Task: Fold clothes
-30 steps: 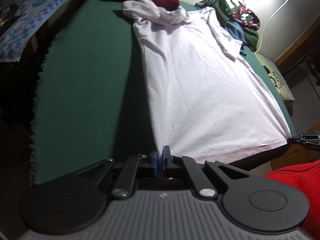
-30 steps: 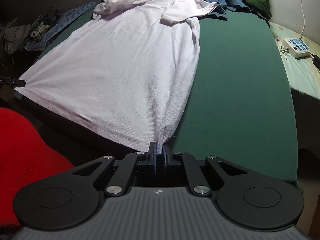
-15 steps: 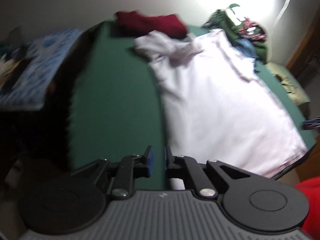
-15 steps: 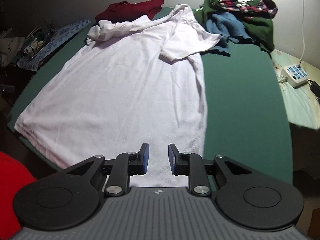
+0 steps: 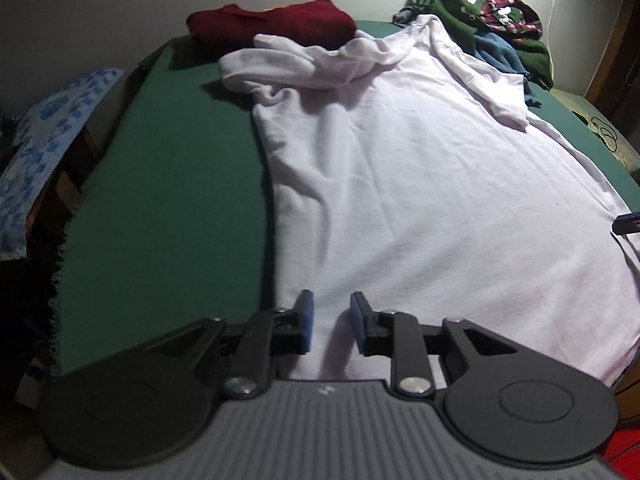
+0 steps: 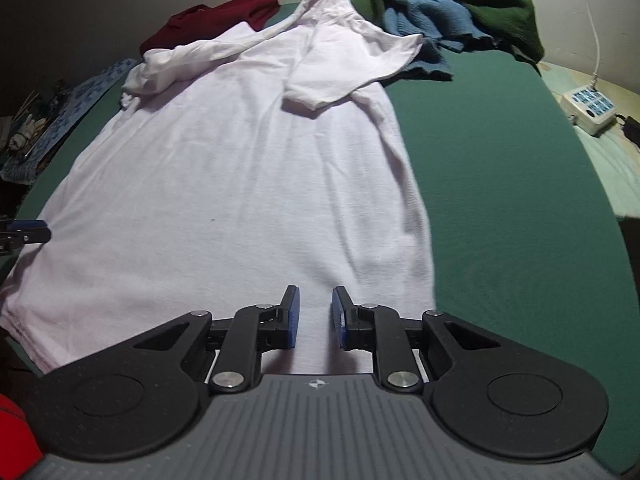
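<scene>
White cotton covers most of both views: a white T-shirt (image 5: 420, 200) lies spread flat on the green cloth (image 5: 168, 200) of the table, its hem toward the cameras and its collar end at the far side. One sleeve (image 6: 352, 76) is folded in over the body on the right side, and the other sleeve (image 5: 288, 66) is bunched into a heap at the far left corner.

The left gripper (image 5: 331, 322) hangs over the hem near the shirt's left edge, its 2 blue-padded fingers (image 5: 306, 320) parted with a clear gap and nothing between them. The right gripper (image 6: 314, 316) sits over the hem toward the shirt's right edge, jaws likewise apart and empty.

Beyond the collar lies a dark red garment (image 5: 272, 22). A pile of green, blue and plaid clothes (image 6: 460, 4) sits at the far right corner, touching the shirt's shoulder. A white power strip (image 6: 592, 110) rests off the table's right side, and a blue-patterned cloth (image 5: 44, 152) lies off its left.
</scene>
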The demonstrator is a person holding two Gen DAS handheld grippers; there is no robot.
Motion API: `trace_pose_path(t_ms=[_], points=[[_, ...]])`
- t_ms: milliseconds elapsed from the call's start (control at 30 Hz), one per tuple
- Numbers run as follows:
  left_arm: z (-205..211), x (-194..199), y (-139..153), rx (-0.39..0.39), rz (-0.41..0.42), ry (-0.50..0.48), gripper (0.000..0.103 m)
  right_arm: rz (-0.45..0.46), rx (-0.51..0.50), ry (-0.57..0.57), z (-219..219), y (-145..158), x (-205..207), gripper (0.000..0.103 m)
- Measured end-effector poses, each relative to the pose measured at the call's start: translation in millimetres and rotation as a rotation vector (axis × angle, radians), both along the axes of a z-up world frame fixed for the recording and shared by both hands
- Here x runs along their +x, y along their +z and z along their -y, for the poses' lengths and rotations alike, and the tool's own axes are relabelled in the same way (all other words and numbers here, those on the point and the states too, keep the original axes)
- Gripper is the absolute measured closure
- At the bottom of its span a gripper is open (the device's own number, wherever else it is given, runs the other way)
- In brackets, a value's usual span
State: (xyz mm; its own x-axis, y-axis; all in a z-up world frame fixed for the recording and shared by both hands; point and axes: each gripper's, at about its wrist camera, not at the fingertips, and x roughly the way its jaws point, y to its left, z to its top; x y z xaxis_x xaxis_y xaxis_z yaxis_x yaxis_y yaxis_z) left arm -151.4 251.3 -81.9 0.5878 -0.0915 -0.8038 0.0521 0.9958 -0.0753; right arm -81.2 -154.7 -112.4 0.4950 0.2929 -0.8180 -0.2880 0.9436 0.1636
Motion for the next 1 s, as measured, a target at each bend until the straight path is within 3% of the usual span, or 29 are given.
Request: trace_pose_path(t_ms=[67,133,200,267,367,500,633,700,900,1000], points=[[-13,7,5,0.044,-0.002,0.071,0.074,-0.003,-0.020,-0.025,8,3,8,0.084],[-22,14,12,0.087,0.008,0.131,0.081,0.015,-0.029,-0.040,15,8,19,0.083],[-28,21,24,0.092,0.032,0.176,0.080,0.029,0.064,-0.046,21,17,39,0.080],[-17,32,38,0.057,0.088,0.177,0.077,0.045,0.147,-0.052,27,26,59,0.077],[18,62,42,0.047,0.130,0.122,0.072,0.087,0.126,-0.057,22,29,101,0.073],[60,106,17,0.109,0.078,0.091,0.073,0.084,0.111,-0.101,21,18,162,0.071],[71,138,-7,0.186,-0.002,0.185,0.076,0.045,0.137,-0.213,27,4,210,0.066],[70,144,-11,0.186,-0.013,0.236,0.075,0.043,0.152,-0.213,24,0,221,0.066],[78,158,-15,0.230,0.000,0.300,0.070,0.107,0.061,-0.213,7,-6,223,0.066],[77,163,-16,0.239,0.008,0.340,0.060,0.139,0.020,-0.215,-1,-9,224,0.075]])
